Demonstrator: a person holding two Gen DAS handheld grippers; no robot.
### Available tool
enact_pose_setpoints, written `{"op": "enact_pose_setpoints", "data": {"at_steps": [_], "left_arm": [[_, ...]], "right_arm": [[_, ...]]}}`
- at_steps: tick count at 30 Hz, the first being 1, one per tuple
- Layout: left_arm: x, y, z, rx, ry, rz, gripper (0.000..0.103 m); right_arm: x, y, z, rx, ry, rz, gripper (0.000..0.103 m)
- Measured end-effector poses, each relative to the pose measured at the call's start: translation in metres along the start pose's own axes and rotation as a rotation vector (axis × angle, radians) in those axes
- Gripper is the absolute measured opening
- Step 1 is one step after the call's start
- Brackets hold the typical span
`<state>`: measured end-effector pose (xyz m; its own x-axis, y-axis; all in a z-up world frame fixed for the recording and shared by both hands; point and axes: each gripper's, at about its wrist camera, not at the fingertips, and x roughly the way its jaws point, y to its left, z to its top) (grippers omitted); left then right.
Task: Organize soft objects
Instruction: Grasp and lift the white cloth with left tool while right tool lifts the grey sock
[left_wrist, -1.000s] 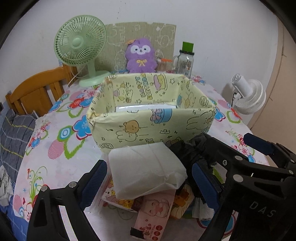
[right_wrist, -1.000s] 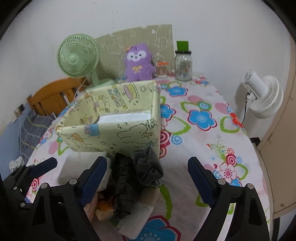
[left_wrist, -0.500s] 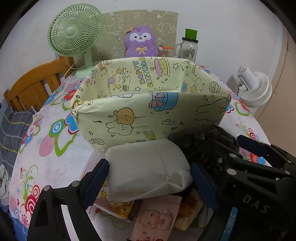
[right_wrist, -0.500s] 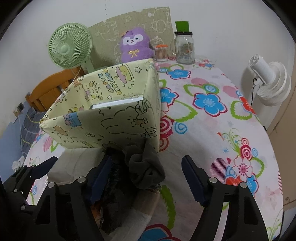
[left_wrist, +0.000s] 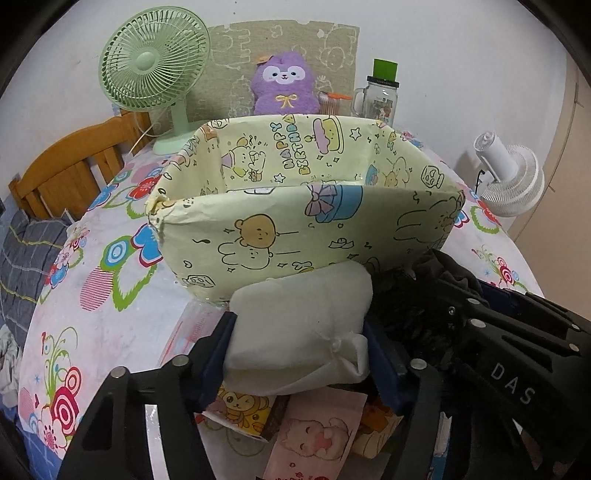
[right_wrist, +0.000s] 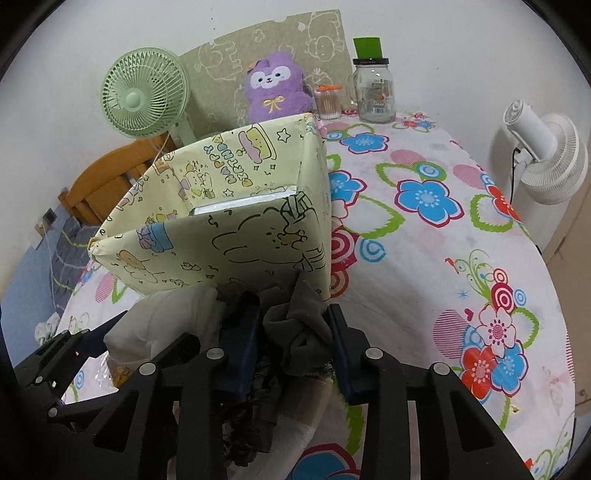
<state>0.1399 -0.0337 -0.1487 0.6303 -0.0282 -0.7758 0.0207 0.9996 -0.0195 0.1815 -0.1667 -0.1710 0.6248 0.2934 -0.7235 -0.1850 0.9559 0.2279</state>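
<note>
1. Left wrist view: the left gripper (left_wrist: 301, 354) has its jaws closing on the white soft pack (left_wrist: 295, 328), which fills the gap between them. Both blue pads (left_wrist: 216, 354) already touch its sides and dent them a little. The pack lies on a heap of printed packets (left_wrist: 314, 435) just below the jaws. The yellow cartoon-print box (left_wrist: 303, 236) stands open-topped straight ahead of the fingertips, its near wall touching the pack's far edge.

2. Right wrist view: the right gripper (right_wrist: 293, 336) has its jaws closing on a dark grey cloth (right_wrist: 299, 325) bunched between them, and the pads seem to press its folds. More dark fabric hangs below the jaws. The box corner rises just ahead of the fingertips, and the left gripper sits off to the left of them.

3. To do this step well, I judge each squeeze should finish before any lift, since both things are limp and may sag or slip. Each load then has to clear the box's near wall, because a low carry could push the light box away.
</note>
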Motion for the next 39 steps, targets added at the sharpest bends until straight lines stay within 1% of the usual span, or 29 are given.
{"op": "enact_pose_setpoints", "data": {"at_steps": [3, 9, 21, 30, 39], "left_arm": [[-0.005, 0.001, 0.001, -0.001, -0.007, -0.006, 0.063], [-0.019, 0.001, 0.004, -0.004, -0.041, -0.012, 0.061], [-0.059, 0.008, 0.015, -0.012, -0.133, -0.014, 0.061], [-0.087, 0.015, 0.024, -0.014, -0.204, -0.015, 0.061], [-0.102, 0.023, 0.039, -0.015, -0.259, -0.018, 0.061]], "right_arm": [[-0.007, 0.001, 0.0, -0.002, -0.014, -0.002, 0.036], [-0.025, 0.004, 0.002, -0.01, -0.054, -0.014, 0.036], [-0.063, 0.018, 0.012, -0.036, -0.138, -0.041, 0.036], [-0.092, 0.035, 0.023, -0.068, -0.216, -0.04, 0.036], [-0.109, 0.047, 0.037, -0.087, -0.265, -0.036, 0.036]]}}
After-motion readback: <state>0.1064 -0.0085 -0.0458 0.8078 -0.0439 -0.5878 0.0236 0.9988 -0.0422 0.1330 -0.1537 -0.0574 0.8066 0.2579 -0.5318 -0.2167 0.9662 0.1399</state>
